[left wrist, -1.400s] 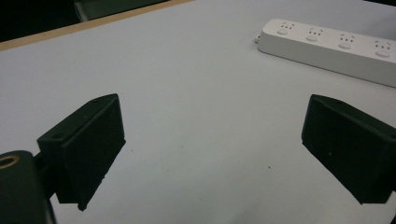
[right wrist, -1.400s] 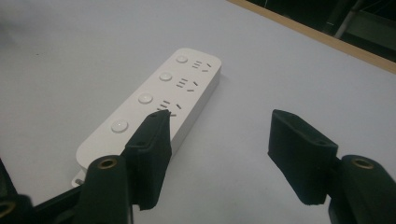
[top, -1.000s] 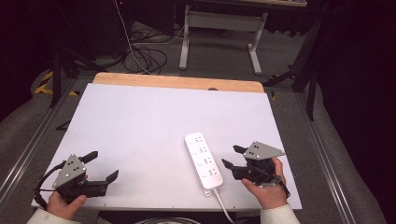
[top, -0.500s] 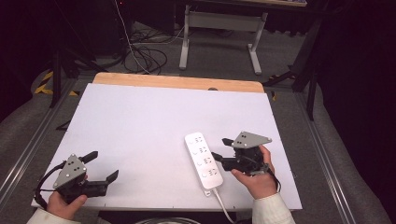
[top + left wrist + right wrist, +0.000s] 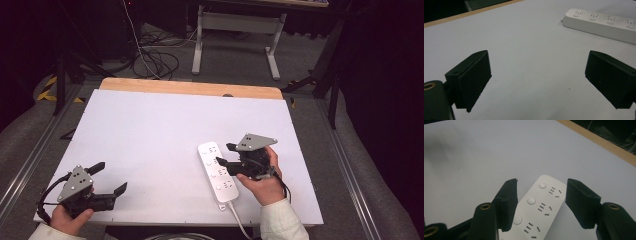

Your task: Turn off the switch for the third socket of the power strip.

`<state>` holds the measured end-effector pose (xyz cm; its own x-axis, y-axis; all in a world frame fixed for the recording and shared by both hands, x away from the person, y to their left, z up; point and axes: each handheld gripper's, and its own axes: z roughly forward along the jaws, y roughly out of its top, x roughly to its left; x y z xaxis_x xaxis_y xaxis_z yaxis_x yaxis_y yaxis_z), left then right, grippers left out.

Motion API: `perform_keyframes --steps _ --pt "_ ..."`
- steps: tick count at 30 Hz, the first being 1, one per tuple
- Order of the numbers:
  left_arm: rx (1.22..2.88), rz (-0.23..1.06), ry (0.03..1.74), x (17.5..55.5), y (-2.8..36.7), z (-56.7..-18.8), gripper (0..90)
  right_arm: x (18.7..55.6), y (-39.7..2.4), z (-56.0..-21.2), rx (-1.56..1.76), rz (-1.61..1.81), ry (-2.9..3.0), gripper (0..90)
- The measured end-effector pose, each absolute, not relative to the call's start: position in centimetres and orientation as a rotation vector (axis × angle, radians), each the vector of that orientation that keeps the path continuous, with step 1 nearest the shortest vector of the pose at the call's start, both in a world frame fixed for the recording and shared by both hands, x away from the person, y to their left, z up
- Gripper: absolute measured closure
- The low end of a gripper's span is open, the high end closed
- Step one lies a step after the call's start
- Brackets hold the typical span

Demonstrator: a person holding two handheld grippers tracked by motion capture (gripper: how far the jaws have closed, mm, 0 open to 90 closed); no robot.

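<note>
Power strip (image 5: 218, 171) lies flat on the white tabletop (image 5: 150, 135), lower right of centre in the high view, long axis running from upper left to lower right. Its white cable (image 5: 239, 222) exits the near end and drops off the bottom table edge. Sockets and round buttons face up.

Your right gripper (image 5: 224, 154) is over the strip's far half, pointing left in the frame, your right hand (image 5: 264, 181) just right of the strip. In the right gripper view the strip (image 5: 541, 207) runs up between the two black jaws, one jaw on each long side. There's a visible gap on the right-hand side; on the left the jaw overlaps the strip edge, so I can't tell contact there. Jaws are roughly half spread and have just been closing in, with the strip between them, not clamped as far as the frames show.

Your left gripper (image 5: 111, 177) sits at the lower left of the high view, near the table's front edge, well apart from the strip, held by your left hand (image 5: 67, 216). Its jaws are spread wide with nothing between them. In the left gripper view there's bare tabletop (image 5: 531, 62) between the jaws and the strip (image 5: 601, 22) at upper right of frame.

The wooden table edge (image 5: 190, 88) shows along the far side, with floor cables (image 5: 150, 55) and a metal stand (image 5: 235, 35) beyond it at the top of the frame.
</note>
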<state>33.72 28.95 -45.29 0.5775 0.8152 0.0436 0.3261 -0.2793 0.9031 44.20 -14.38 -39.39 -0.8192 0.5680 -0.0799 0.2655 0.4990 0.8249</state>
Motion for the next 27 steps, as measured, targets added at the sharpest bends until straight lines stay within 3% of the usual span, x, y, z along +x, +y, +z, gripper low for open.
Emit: perform_keyframes --steps 27 --pt "1.865 0.649 0.913 33.7 28.7 -45.3 6.9 46.5 -10.5 -41.0 0.681 1.282 2.457 49.5"
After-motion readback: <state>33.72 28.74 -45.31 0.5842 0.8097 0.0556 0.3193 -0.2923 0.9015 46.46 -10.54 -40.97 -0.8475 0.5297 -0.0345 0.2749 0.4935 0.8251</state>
